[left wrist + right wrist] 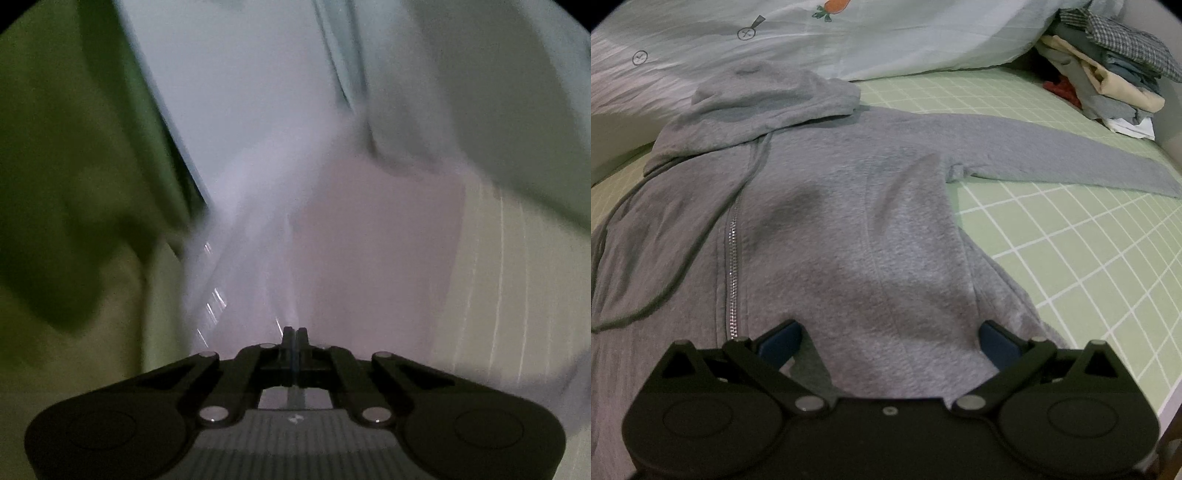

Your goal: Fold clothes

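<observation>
Green checked sheet [1071,236] covering the bed. Pale quilt [886,40] with carrot print lying bunched along the far side. Left view blurring badly.

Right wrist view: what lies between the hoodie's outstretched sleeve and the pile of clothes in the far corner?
Only bare green grid sheet separates the sleeve from the pile of clothes; nothing else lies there. It shows in the right wrist view alone.

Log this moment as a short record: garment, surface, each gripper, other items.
garment: grey zip hoodie, spread flat, one sleeve stretched out sideways
surface: green grid-pattern sheet
left gripper: shut; view blurred, pale fabric ahead, grip cannot be told
right gripper: open, over the hoodie's lower part
other items: stack of folded clothes, pale printed duvet
</observation>
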